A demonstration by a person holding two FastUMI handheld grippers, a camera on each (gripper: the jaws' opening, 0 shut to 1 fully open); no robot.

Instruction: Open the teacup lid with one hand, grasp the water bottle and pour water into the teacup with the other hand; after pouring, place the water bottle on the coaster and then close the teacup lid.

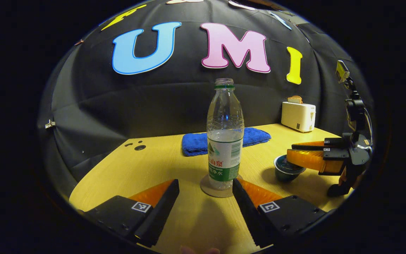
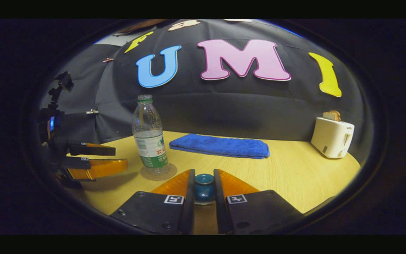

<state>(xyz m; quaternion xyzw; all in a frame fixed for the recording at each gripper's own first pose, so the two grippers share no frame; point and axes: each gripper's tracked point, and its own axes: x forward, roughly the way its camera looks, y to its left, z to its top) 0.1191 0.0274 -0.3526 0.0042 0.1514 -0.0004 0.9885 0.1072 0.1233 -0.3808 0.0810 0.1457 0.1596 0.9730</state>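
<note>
In the left gripper view, the left gripper has its jaws spread wide and released, one black-and-orange finger on each side of the water bottle without touching it. The bottle stands upright and uncapped on a round, clear coaster, partly filled with water, just ahead of the fingertips on the pale wooden counter.

In the right gripper view, the right gripper has its jaws drawn close around the knob of the blue teacup lid. The fingers sit right against the knob on both sides, though whether they actually press on it cannot be told. The lid is still on the teacup, which the left gripper view shows as a small dark blue-green cup on the counter, well to the side of the bottle, with the right gripper's orange fingers lying level over its top.

Farther out, a folded blue towel lies flat on the counter behind the bottle and cup. A white toaster with a slice of bread sticking out of its slot stands near the far corner of the counter. In the right gripper view the left gripper appears at the edge, beside the bottle, its jaws apart.
</note>
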